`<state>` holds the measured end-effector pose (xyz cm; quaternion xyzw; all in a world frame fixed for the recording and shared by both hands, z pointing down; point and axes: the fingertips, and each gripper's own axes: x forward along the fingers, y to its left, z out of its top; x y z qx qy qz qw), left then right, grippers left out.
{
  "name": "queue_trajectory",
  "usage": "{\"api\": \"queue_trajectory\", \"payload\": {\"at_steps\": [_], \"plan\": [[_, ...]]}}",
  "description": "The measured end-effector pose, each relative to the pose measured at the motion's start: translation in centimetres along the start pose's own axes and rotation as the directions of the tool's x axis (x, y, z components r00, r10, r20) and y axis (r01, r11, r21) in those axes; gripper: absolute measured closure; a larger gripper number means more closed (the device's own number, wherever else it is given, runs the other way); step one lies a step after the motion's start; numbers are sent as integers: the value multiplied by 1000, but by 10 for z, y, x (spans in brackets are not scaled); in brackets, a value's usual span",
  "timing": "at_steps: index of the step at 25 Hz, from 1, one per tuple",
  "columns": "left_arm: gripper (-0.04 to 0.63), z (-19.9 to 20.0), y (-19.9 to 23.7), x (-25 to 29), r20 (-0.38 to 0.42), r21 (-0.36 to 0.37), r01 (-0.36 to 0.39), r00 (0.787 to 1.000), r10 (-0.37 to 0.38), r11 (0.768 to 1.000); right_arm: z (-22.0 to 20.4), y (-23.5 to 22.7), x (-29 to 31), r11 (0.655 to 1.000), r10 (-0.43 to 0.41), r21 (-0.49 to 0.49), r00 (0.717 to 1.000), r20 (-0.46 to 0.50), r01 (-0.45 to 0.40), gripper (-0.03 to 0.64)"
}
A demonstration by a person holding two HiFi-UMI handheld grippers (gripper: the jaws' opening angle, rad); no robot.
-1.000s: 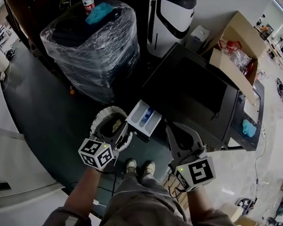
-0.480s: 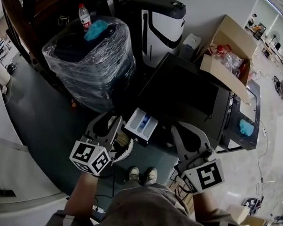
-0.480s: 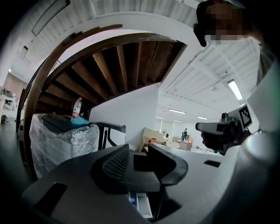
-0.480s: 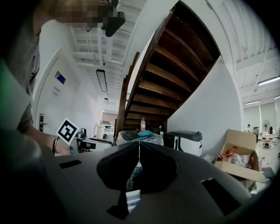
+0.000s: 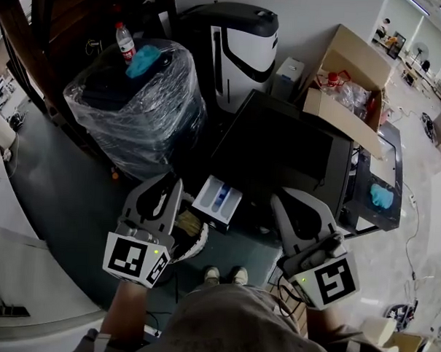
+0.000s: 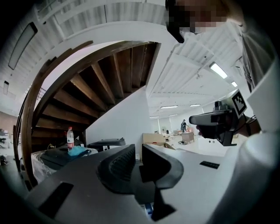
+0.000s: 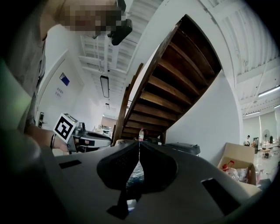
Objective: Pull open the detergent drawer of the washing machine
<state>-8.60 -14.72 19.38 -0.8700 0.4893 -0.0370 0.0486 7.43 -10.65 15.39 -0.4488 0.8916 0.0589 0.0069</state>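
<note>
From the head view, the white plastic detergent drawer [image 5: 218, 201] stands pulled well out of the front corner of the dark, box-shaped washing machine [image 5: 287, 153]. Its open compartments face up and something blue shows inside. It lies ahead of and between the two tools, just to the right of the left gripper [image 5: 164, 182] and to the left of the right gripper [image 5: 291, 200], and neither one touches it. In the left gripper view, the left gripper [image 6: 138, 148] points level across the room. Its jaws have just been closing and now sit almost together with a slim gap left and nothing between them. A sliver of white and blue under the jaws may be the drawer, though too little shows to be sure. The right gripper [image 6: 218, 122] floats off to the right, level with this one. In the right gripper view, the right gripper [image 7: 139, 145] has its jaw tips pressed together on nothing. A clear plastic bottle with a red cap [image 7: 141, 134] stands far beyond the tips, and the left gripper [image 7: 83, 140] hangs off to the left. As I judge it, the pull itself is done, since the drawer is open and released. Nothing of the task looks left, beyond perhaps drawing the grippers clear.
</note>
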Motion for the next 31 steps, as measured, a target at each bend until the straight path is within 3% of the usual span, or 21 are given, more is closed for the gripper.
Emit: {"api": "queue_trajectory", "payload": {"at_steps": [10, 17, 31], "plan": [[560, 13, -13, -3, -20, 90, 9, 1000, -8, 996, 9, -9, -9, 1000, -7, 10, 1000, 20, 6, 586], [572, 12, -10, -4, -16, 45, 3, 1000, -2, 999, 4, -11, -7, 1000, -4, 13, 1000, 9, 4, 586], [573, 14, -12, -1, -25, 54, 17, 1000, -15, 998, -8, -15, -2, 1000, 14, 3, 999, -34, -14, 586]]}}
